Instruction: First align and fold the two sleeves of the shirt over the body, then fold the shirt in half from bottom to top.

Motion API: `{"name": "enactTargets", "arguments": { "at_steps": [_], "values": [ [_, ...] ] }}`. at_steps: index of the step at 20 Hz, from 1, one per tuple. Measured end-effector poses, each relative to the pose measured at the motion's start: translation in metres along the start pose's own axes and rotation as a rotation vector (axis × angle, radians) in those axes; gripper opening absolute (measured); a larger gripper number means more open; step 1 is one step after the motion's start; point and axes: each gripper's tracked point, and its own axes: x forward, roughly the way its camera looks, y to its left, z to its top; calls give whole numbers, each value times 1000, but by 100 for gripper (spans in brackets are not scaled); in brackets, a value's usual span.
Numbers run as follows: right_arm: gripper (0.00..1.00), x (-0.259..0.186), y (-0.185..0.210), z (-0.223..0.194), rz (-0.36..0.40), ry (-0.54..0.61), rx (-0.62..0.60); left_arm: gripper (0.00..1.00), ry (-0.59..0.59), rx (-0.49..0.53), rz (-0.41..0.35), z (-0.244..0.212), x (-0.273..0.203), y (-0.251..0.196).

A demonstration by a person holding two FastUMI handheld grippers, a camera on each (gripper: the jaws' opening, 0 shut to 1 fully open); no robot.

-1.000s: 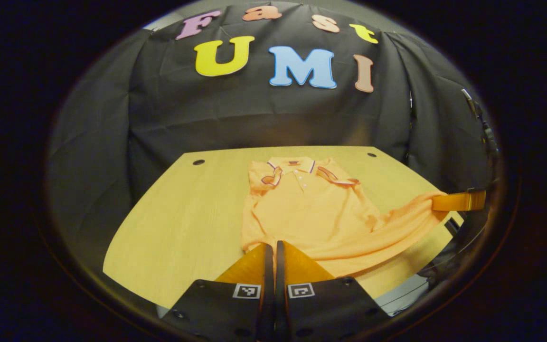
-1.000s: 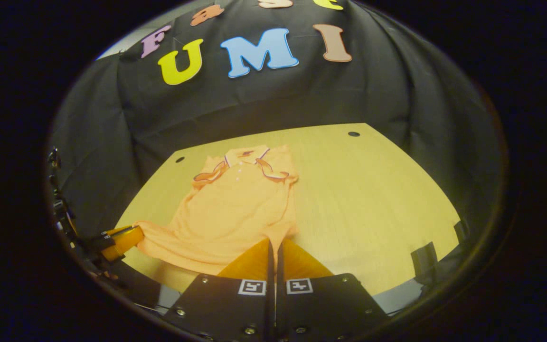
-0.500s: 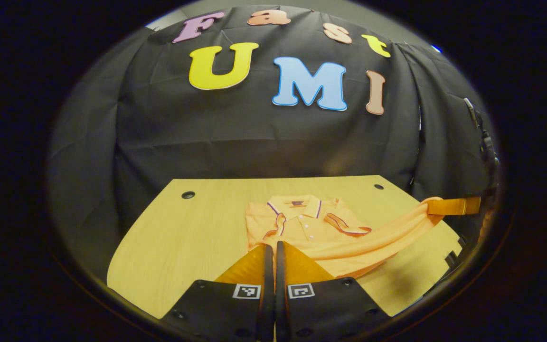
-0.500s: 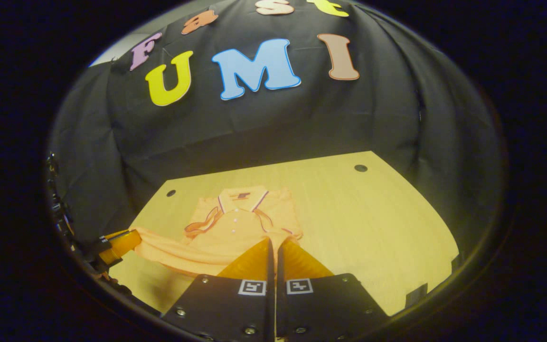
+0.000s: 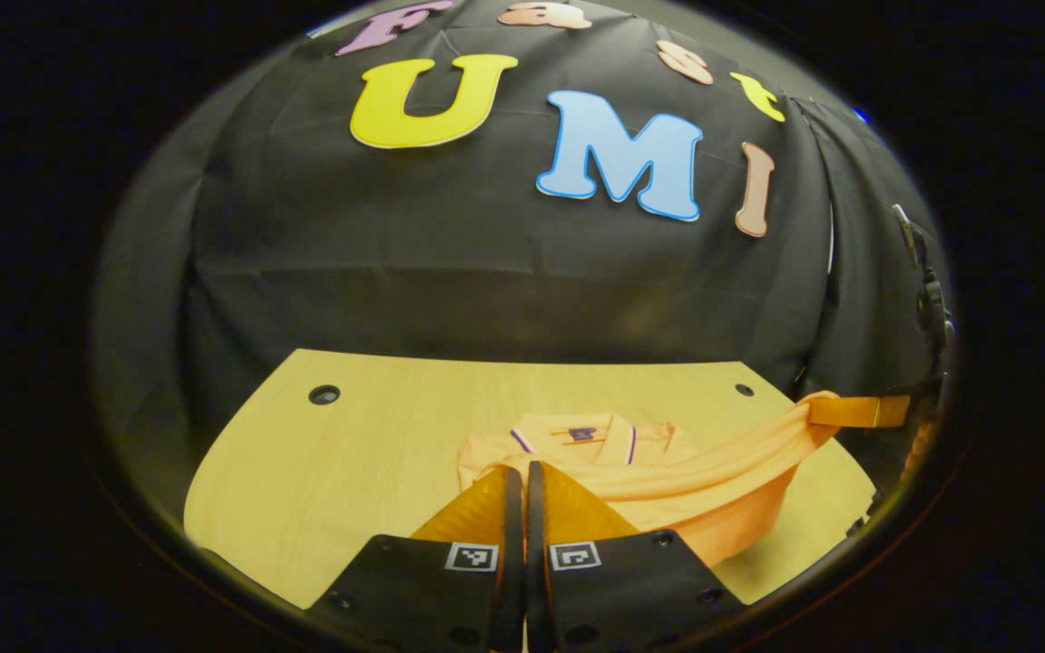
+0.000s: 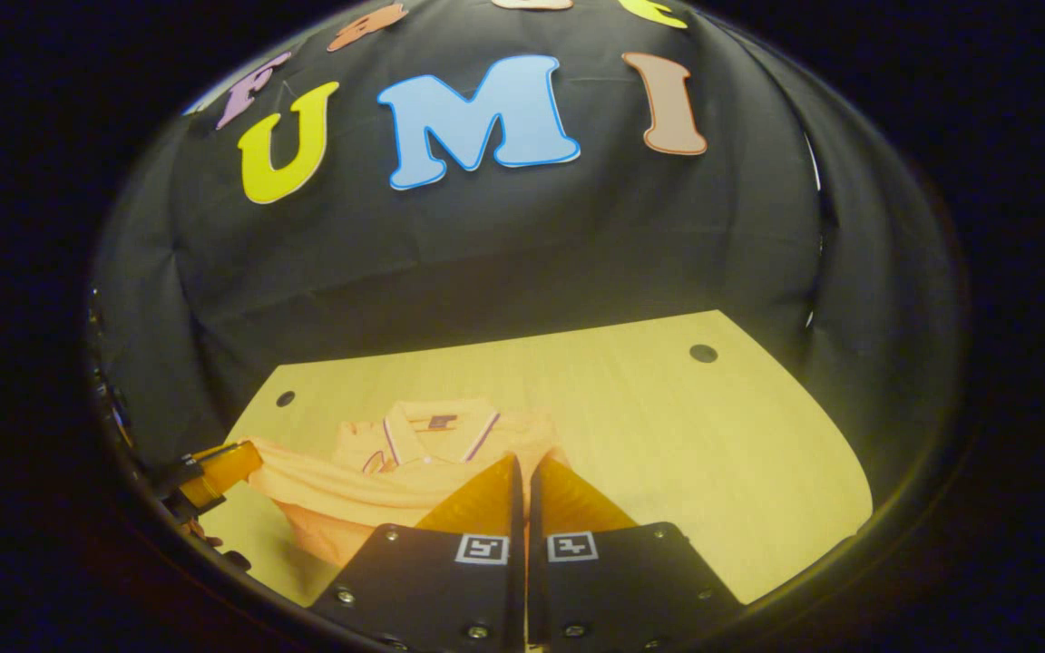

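An orange polo shirt [image 5: 668,472] lies on the wooden table [image 5: 350,453], collar [image 5: 577,433] toward the back wall. My left gripper [image 5: 517,470] is shut on one bottom corner of the shirt. Farther right in the left gripper view, my right gripper [image 5: 849,411] pinches the other corner. The hem stretches between them, raised above the table, with the lower half draping down over the body. In the right gripper view my right gripper [image 6: 522,461] is shut on the shirt [image 6: 350,481], just short of the collar [image 6: 436,424], and the left gripper [image 6: 223,464] holds the far corner.
Black cloth walls off the table's back and sides. The tabletop has small round holes near its far corners [image 5: 324,394] [image 6: 703,353]. Bare wood lies left of the shirt in the left gripper view and right of it [image 6: 686,453] in the right gripper view.
Both grippers have carried the bottom hem up and forward toward the collar. The sleeves and most of the body are now covered by the lifted lower half.
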Motion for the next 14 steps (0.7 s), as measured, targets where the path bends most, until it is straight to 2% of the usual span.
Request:
{"name": "enactTargets", "arguments": {
  "at_steps": [7, 14],
  "values": [
    [1, 74, 5, 18, -41, 19, -11, 7, 15, 34, -4, 5, 84, 23],
    [1, 134, -1, 0, -96, 74, -87, 7, -7, 66, 3, -7, 141, 33]
  ]
}}
